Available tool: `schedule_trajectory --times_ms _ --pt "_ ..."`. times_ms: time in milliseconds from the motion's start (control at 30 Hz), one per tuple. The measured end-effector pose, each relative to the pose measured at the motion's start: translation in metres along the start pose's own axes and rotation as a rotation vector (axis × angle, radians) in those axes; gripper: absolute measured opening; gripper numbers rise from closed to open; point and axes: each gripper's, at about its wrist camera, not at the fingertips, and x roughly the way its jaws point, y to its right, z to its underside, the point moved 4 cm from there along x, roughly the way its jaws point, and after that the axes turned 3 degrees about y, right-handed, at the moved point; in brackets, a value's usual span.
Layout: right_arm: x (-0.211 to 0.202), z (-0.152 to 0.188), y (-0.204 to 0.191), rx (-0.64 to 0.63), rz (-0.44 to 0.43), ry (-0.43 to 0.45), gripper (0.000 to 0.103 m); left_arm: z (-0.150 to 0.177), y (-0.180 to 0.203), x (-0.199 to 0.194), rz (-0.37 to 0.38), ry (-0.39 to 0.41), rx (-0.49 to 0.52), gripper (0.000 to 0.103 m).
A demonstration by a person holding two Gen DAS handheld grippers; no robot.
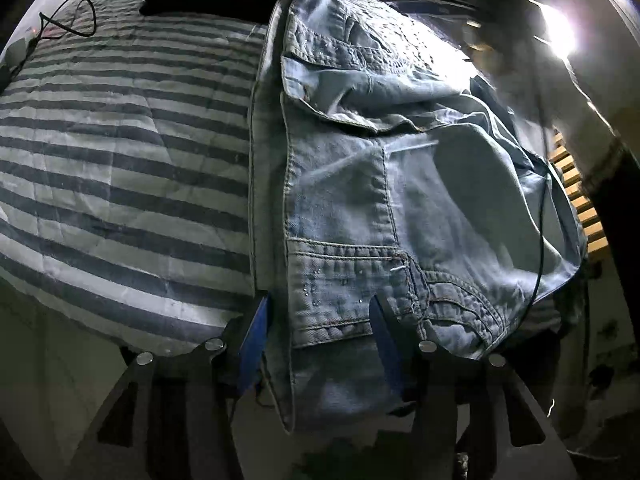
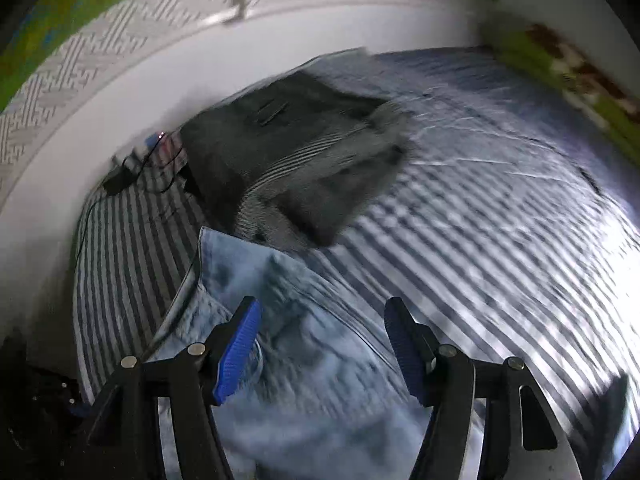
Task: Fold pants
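Jeans [image 1: 400,184] partly masking left gripper [image 1: 320,320], jaws apart; right gripper [image 2: 320,320] agape over blurred striped bedding [image 2: 480,240].

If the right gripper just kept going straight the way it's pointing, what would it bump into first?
Most likely the light blue jeans, which lie directly between and ahead of the open right gripper. The picture is blurred, so depth is uncertain; the striped bedcover lies beyond.
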Motion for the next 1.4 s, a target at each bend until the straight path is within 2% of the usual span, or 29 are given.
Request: schedule_trajectory --times_ms 67,200,233,267,367,467,633,700,733,833,900,967,1067,1133,1233,1267,1333,1400 --pt "0.022 -0.004 -0.006 -0.029 -0.016 -0.017 0.066 0.0 0.003 0.0 -0.03 0.012 0.02 0.051" --pt "0.055 -0.003 -0.01 -0.019 -0.023 -0.067 0.066 0.0 0.005 -0.002 -0.053 0.025 0.044 0.05" --pt "0.058 -0.001 -0.012 -0.02 -0.032 -0.072 0.066 0.0 0.006 -0.002 -0.055 0.027 0.051 0.045" --pt "0.059 0.002 -0.014 -0.026 -0.027 -0.076 0.066 0.001 0.006 -0.003 -0.061 0.028 0.054 0.035" --pt "0.051 0.005 -0.011 -0.025 -0.001 -0.078 0.066 0.003 0.01 -0.006 -0.066 0.032 0.072 0.032" --pt "0.032 0.007 -0.001 0.03 -0.005 -0.054 0.066 0.005 0.011 -0.013 -0.029 0.039 0.071 0.032" --pt "-0.004 0.016 0.013 0.109 -0.01 -0.012 0.066 -0.001 0.011 -0.001 -0.017 -0.015 0.079 0.032" --pt "-0.014 0.024 0.017 0.124 0.003 -0.011 0.066 -0.006 0.01 0.004 -0.025 -0.019 0.065 0.015" --pt "-0.019 0.028 0.019 0.129 0.015 -0.014 0.066 -0.009 0.011 0.004 -0.013 -0.027 0.056 0.011" --pt "-0.031 0.041 0.027 0.137 0.051 -0.023 0.066 -0.009 0.014 -0.018 -0.006 0.02 0.054 0.01" --pt "-0.039 0.047 0.032 0.139 0.057 -0.025 0.066 0.003 0.011 -0.046 0.021 0.063 0.046 0.01" --pt "-0.043 0.047 0.034 0.125 0.058 -0.019 0.066 0.018 0.004 -0.056 0.033 0.047 0.037 0.01" --pt "-0.037 0.04 0.033 0.106 0.044 -0.01 0.067 0.036 -0.007 -0.043 -0.005 -0.012 0.024 0.01" --pt "-0.024 0.032 0.027 0.095 0.018 -0.007 0.067 0.039 -0.011 -0.032 -0.016 -0.024 0.016 0.01" --pt "0.0 0.022 0.01 0.036 -0.038 -0.027 0.067 0.037 -0.018 -0.027 -0.017 -0.011 -0.017 0.018" --pt "0.005 0.02 0.002 0.011 -0.061 -0.031 0.067 0.038 -0.02 -0.025 -0.022 -0.023 -0.028 0.028" --pt "0.015 0.015 -0.013 -0.043 -0.108 -0.041 0.067 0.039 -0.025 -0.029 -0.031 -0.009 -0.042 0.039" --pt "0.022 0.013 -0.023 -0.08 -0.142 -0.045 0.068 0.041 -0.027 -0.032 -0.021 -0.001 -0.06 0.046"
